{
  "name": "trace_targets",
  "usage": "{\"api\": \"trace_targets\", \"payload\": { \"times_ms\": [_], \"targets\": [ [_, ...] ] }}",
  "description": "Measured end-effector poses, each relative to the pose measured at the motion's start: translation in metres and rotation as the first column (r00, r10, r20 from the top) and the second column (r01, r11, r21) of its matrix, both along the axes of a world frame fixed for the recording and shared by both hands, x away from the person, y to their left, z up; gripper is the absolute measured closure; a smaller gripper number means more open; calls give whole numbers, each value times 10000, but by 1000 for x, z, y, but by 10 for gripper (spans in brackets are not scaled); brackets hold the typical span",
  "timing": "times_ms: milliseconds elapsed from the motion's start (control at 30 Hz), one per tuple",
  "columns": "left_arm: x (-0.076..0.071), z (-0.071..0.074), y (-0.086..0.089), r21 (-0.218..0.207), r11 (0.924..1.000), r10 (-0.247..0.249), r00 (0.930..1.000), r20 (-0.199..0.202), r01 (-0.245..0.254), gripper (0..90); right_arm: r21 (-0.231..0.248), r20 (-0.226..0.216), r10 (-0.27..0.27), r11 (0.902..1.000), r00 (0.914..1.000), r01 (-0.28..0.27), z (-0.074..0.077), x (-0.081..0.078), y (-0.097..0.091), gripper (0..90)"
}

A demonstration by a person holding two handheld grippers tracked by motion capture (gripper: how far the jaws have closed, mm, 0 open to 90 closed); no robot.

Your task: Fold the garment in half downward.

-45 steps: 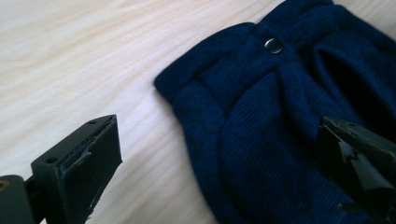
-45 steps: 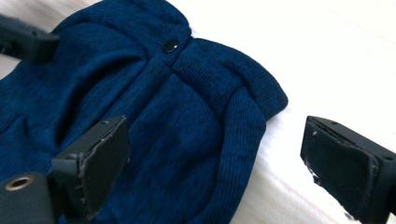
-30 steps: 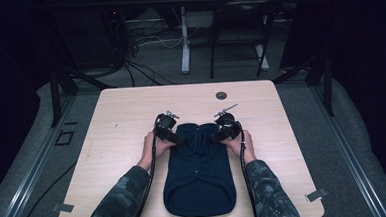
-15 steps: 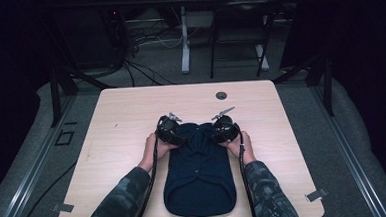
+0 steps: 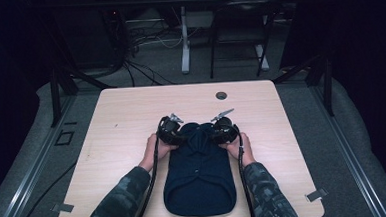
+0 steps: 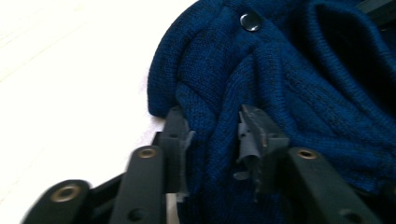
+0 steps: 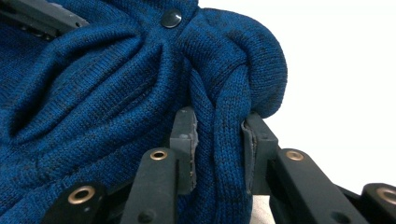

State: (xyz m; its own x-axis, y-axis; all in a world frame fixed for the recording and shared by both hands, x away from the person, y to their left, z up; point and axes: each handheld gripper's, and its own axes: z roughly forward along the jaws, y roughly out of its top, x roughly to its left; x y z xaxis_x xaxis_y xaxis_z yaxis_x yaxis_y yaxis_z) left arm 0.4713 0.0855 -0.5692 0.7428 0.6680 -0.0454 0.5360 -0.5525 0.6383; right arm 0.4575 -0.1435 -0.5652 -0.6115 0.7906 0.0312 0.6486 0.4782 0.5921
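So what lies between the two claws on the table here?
In the high view, the bunched far end of the navy knit garment spans the gap between the left claw and the right claw; each has just closed on a fold of it.

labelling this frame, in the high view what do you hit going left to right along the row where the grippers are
bare table → left hand → left gripper, fingers shut on the sweater → dark blue knitted sweater → right gripper, fingers also shut on it → right hand
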Motion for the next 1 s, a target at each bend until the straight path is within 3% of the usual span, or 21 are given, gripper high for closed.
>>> {"api": "trace_targets", "payload": {
  "times_ms": [167,300,367,433,467,667,833,1000],
  "targets": [
    [-2,-1,0,-99,9999,-54,9999,87,55,703,84,205,38,10000,9998,-40,-1,-2,0,718],
    [-2,-2,3,-339,9994,-20,10000,88,23,717,673,162,-192,9976,9997,180,-4,-5,-5,724],
    [-3,-1,3,-290,9995,-76,9999,78,78,718,686,207,-142,9976,9997,128,-2,-5,-6,724],
    [-4,1,2,-219,9996,-148,9997,216,153,717,595,245,-150,9981,9996,135,-1,-6,-6,724],
    [-5,3,1,-233,9996,-154,9995,260,160,715,248,571,-113,9996,9983,99,2,-10,-4,722],
    [-10,13,3,-417,9987,-269,9981,548,292,706,-67,1250,42,10000,9921,-34,13,-20,-5,720],
    [-15,21,4,-500,9978,-392,9959,811,434,706,-569,1893,407,9979,9811,-304,25,-31,-3,718],
    [-19,28,6,-585,9963,-574,9937,966,632,706,-626,2304,615,9969,9711,-483,35,-40,-4,717]
  ]
}}
